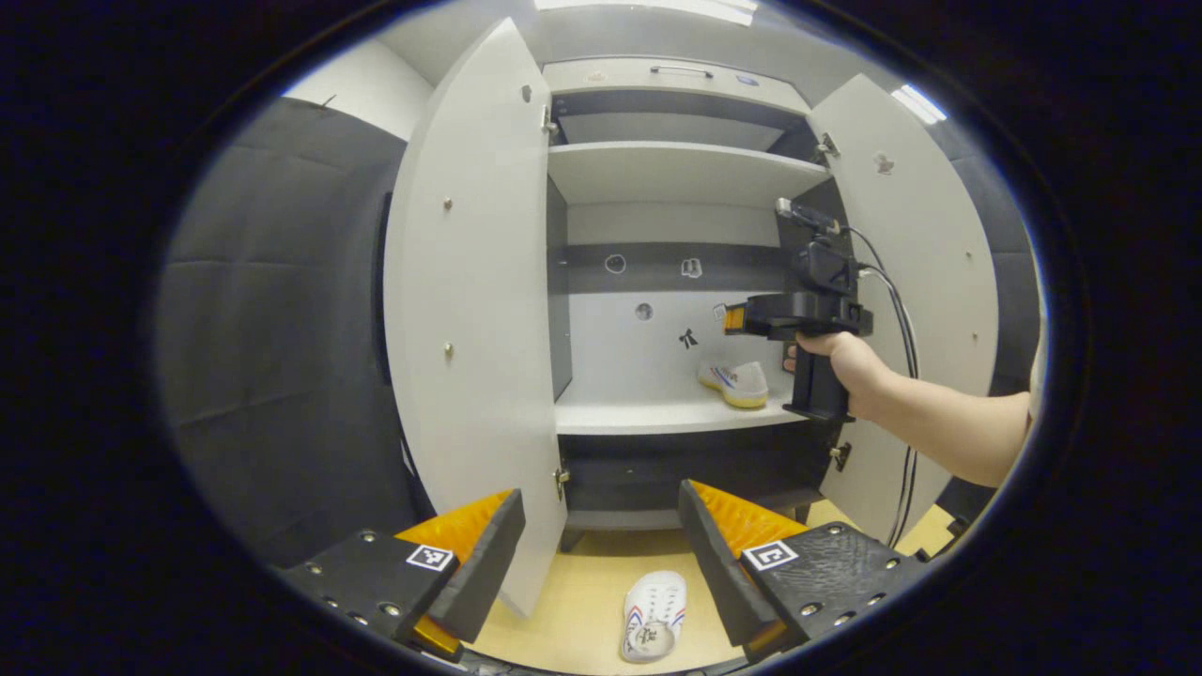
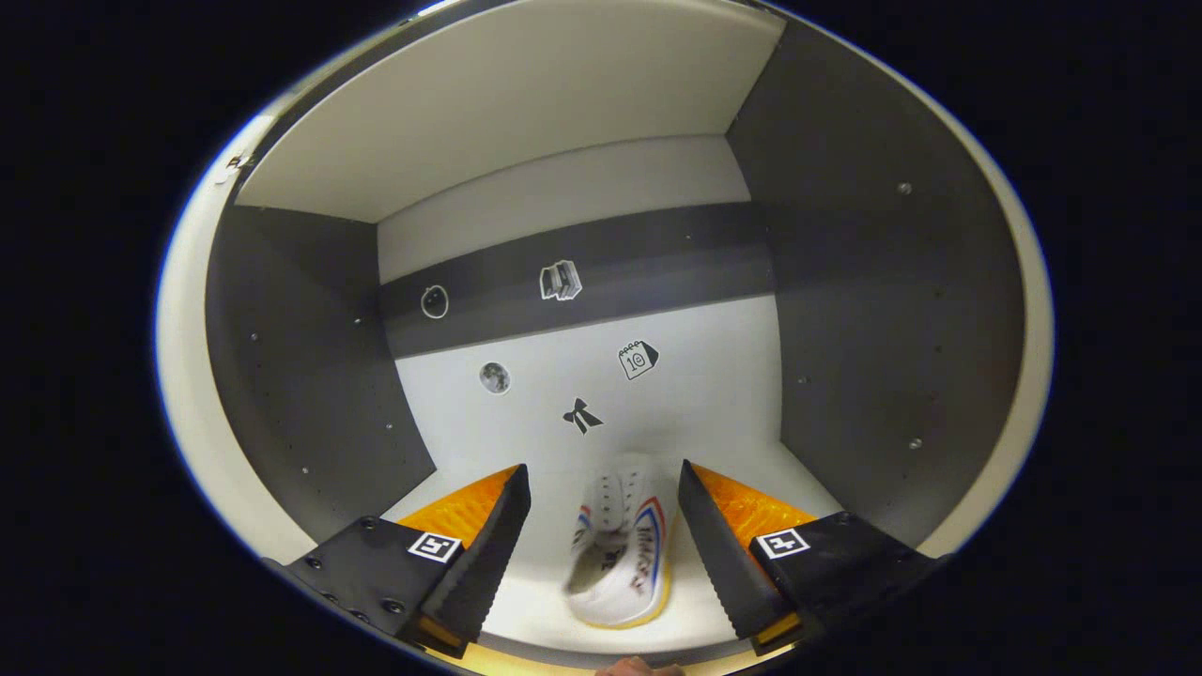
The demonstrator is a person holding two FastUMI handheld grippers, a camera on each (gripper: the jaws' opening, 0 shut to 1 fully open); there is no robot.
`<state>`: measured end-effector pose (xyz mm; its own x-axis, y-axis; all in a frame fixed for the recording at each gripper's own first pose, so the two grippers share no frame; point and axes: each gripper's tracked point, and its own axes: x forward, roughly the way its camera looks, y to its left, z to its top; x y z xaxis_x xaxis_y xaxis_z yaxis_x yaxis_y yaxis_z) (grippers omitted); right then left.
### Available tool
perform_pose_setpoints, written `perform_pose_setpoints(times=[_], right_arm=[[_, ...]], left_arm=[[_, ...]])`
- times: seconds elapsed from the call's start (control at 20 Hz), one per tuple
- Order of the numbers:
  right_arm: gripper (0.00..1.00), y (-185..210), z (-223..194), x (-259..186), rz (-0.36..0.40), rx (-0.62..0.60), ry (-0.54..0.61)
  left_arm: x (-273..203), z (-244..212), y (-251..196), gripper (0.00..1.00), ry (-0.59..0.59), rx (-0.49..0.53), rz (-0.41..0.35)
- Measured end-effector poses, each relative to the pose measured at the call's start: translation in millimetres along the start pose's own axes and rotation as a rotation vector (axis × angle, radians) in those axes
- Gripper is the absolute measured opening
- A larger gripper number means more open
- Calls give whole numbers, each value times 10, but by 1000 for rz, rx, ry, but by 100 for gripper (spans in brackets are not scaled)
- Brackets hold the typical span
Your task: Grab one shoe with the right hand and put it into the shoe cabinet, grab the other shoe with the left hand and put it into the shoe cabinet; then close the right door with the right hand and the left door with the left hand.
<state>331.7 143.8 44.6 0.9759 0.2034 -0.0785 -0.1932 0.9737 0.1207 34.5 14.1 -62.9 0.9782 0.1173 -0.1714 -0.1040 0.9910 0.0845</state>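
White with red and blue side stripes and a yellowish sole, one shoe lies on the cabinet's middle shelf, toward its right end. In the right gripper view it sits between the right gripper's spread fingers, which do not touch it; the tool is released. Its outline is slightly smeared there, so whether it rests fully flat cannot be confirmed. In the left gripper view the same shoe appears beyond the right gripper, which a hand holds at the compartment's opening, cables trailing from the unit.

Second shoe: on the tan floor just in front of the cabinet's base, below and between the left gripper's fingers. Those fingers stand wide apart, holding nothing, well above the shoe.

Left door and right door both stand fully open. Small stickers mark the compartment's back panel. An upper shelf sits above, bare. Dark cloth wall lies to the left of the cabinet.
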Motion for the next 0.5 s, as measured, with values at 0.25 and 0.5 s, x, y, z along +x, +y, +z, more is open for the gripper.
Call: perform_pose_setpoints(times=[0.25,0.5], right_arm=[[98,89,-89,-708,-48,-31,-44],[98,100,-298,-1392,-98,-74,-78]], left_arm=[[-84,-135,18,95,17,70,-123],[-60,-474,-47,94,66,12,-242]])
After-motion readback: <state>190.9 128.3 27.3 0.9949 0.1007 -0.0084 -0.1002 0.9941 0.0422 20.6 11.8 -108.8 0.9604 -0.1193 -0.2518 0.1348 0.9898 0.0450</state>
